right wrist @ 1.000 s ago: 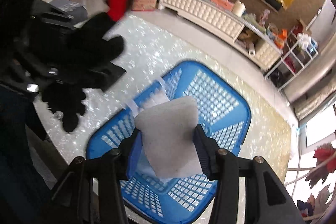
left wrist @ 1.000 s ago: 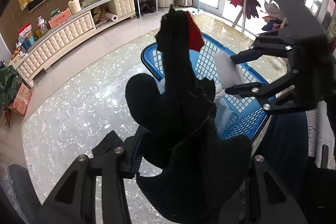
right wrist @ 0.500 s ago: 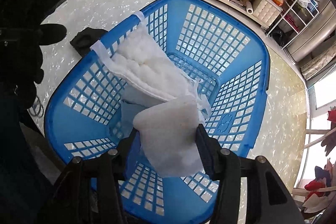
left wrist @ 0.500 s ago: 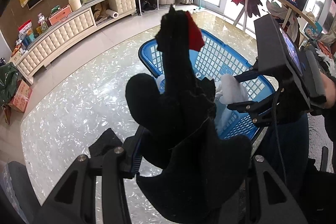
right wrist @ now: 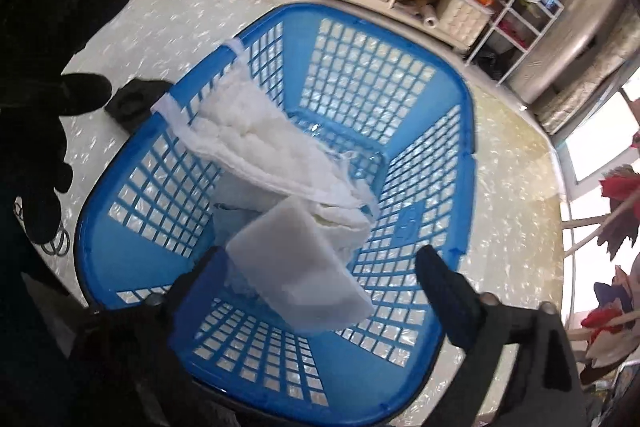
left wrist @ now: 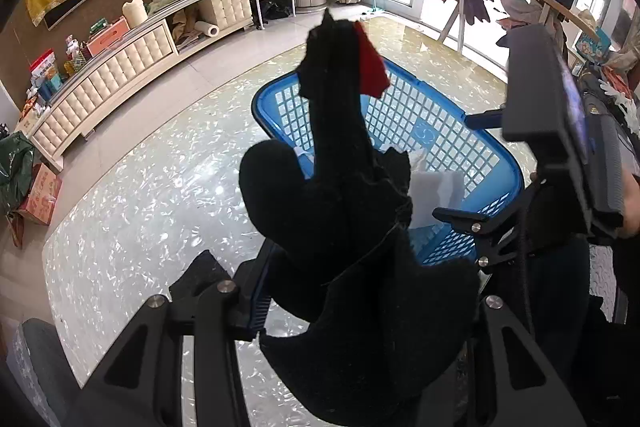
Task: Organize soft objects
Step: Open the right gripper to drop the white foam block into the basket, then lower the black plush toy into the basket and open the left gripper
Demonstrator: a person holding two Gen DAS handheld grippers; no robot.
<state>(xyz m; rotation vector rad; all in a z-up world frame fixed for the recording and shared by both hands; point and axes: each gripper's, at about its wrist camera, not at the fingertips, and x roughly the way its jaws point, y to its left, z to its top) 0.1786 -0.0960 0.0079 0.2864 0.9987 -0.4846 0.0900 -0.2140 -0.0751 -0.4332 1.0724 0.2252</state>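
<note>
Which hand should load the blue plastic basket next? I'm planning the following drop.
Left. The left gripper is shut on the black plush toy beside the blue plastic basket; the right gripper has just opened, and its white sponge block sits loose between its jaws.

Bright window daylight; floor glare; fisheye-bent, dark-vignetted edges; slight blur.

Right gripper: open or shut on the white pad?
Open. The right gripper has just been opening; its fingers stand apart from the white pad over the blue basket.
</note>
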